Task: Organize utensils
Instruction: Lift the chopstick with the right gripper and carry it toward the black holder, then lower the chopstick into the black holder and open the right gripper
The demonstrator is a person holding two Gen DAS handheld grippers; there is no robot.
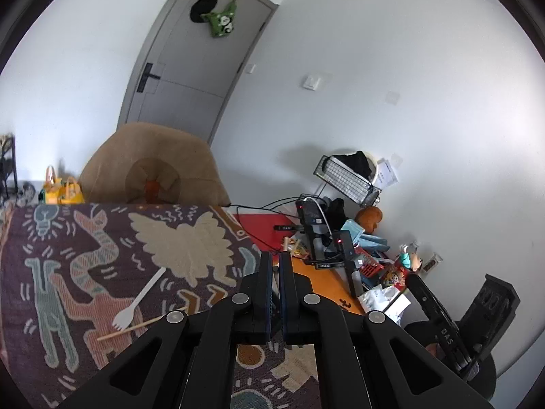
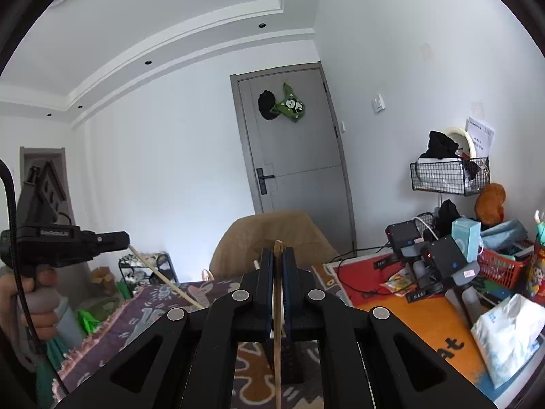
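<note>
Right tongs [image 2: 277,255] pinch a wooden chopstick [image 2: 276,341] running lengthwise between the jaws, likely to pair it with its mate. Left tongs [image 1: 276,262] are pressed almost together, and a second chopstick [image 1: 136,325] slants out toward 8 o'clock, apparently clamped at its hidden end. A white fork [image 1: 136,303] lies just beyond it on the patterned blanket [image 1: 85,238] covering the tabletop [image 1: 323,283]. Clutter sits at 3 o'clock; a brown chair [image 1: 150,156] and grey door [image 1: 190,61] stand at 11 o'clock
</note>
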